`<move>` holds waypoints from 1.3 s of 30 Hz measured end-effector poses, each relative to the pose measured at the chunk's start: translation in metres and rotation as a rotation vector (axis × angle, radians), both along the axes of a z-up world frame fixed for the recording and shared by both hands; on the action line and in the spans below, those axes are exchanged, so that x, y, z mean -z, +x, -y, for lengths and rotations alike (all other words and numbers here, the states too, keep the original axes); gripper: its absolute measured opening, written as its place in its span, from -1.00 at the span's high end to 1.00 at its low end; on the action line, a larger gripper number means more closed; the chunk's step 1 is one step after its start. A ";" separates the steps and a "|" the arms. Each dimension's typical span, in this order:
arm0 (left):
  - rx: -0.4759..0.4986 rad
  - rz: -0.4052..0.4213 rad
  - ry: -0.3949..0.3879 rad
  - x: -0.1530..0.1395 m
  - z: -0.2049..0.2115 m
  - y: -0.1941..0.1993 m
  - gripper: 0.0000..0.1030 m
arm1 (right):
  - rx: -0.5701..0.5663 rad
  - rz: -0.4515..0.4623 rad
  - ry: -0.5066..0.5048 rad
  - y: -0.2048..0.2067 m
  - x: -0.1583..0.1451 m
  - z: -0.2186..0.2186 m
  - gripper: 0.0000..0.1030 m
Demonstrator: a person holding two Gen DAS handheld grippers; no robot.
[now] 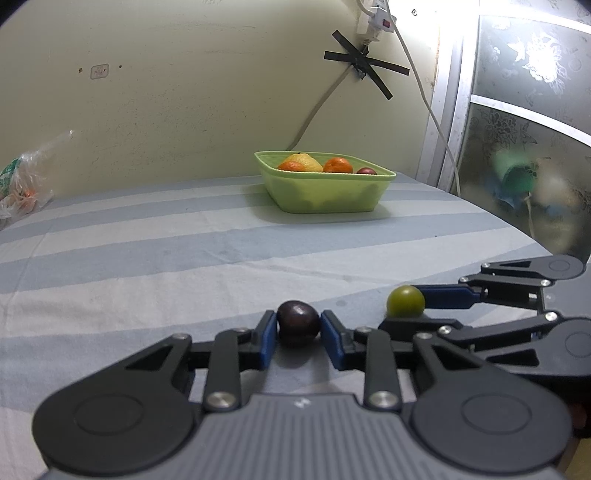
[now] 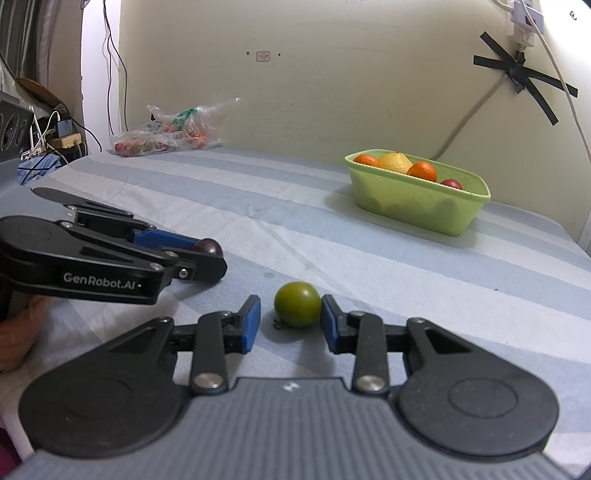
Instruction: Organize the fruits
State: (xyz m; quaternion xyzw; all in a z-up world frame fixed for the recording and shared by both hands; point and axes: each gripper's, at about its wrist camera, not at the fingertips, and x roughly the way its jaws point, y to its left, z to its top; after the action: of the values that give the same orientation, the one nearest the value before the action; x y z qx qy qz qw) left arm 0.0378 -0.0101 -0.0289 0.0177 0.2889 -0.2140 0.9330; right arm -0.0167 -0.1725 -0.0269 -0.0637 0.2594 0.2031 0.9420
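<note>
A dark purple plum (image 1: 298,323) lies on the striped sheet, and my left gripper (image 1: 298,326) is shut on it, both blue pads against its sides. In the right wrist view the plum (image 2: 209,246) shows at the left gripper's (image 2: 218,260) tips. A green round fruit (image 2: 297,304) sits between the fingers of my right gripper (image 2: 290,314). The right pad touches it and a gap remains at the left pad (image 2: 251,321). The light green tub (image 1: 325,195) stands far back, holding two oranges, a yellow fruit and a dark red one.
A clear plastic bag (image 2: 170,129) with produce lies by the wall at the far left. Cables and a taped power strip (image 2: 524,18) hang above the tub (image 2: 417,210). The bed's edge drops off at the right beside a frosted glass panel (image 1: 524,147). A person's hand (image 2: 18,332) shows at the left.
</note>
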 end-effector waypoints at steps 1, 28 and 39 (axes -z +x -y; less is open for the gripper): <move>0.000 0.000 0.000 0.000 0.000 0.000 0.46 | 0.000 0.000 0.000 0.000 0.000 0.000 0.26; 0.000 -0.001 0.000 0.000 0.000 0.000 0.46 | 0.011 -0.001 -0.001 -0.001 0.001 -0.001 0.19; 0.001 -0.001 -0.001 0.000 0.000 0.000 0.45 | 0.012 -0.004 0.007 -0.002 0.002 0.001 0.18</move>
State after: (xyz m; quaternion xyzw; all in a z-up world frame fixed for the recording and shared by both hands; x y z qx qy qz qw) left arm 0.0382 -0.0098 -0.0286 0.0173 0.2893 -0.2144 0.9328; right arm -0.0183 -0.1733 -0.0292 -0.0585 0.2611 0.1983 0.9429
